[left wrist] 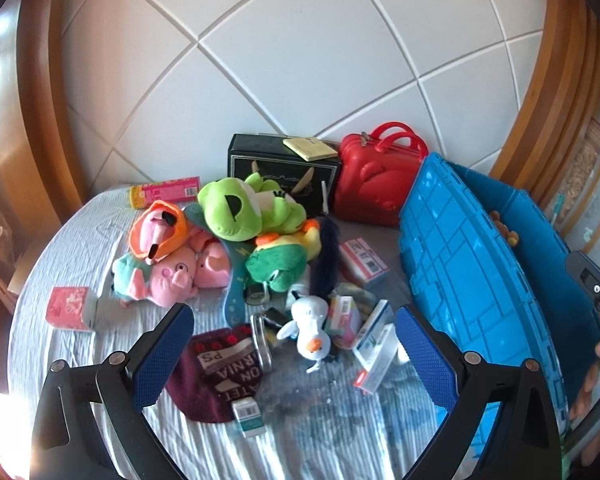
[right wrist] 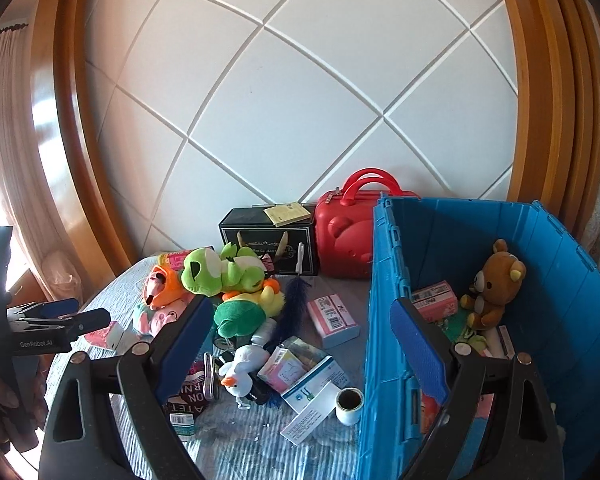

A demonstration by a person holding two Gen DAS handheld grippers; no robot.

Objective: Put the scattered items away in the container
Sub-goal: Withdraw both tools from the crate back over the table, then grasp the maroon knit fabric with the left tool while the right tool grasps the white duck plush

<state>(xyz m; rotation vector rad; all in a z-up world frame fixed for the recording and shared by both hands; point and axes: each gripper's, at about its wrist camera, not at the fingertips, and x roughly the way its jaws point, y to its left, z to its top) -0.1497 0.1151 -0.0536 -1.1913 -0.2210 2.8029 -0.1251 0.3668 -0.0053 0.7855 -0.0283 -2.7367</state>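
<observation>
the left gripper (left wrist: 296, 344) hangs wide open and empty over a white duck plush (left wrist: 312, 330), small boxes and a maroon cloth (left wrist: 212, 376) on the pale bedspread (left wrist: 80, 248); the blue crate (left wrist: 472, 264) stands to its right. in the right wrist view, the right gripper (right wrist: 304, 344) gapes wide, holding nothing, straddling the crate's near wall; a brown bear (right wrist: 492, 284) sits inside, the clutter lies left.

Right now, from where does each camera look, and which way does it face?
Left wrist: sits behind the open left claw, looking down at the white duck toy; a hand shows at right.
Right wrist: sits behind the open right claw, facing the blue crate; the left claw appears at left.
Shared: duck, crate, red case.
</observation>
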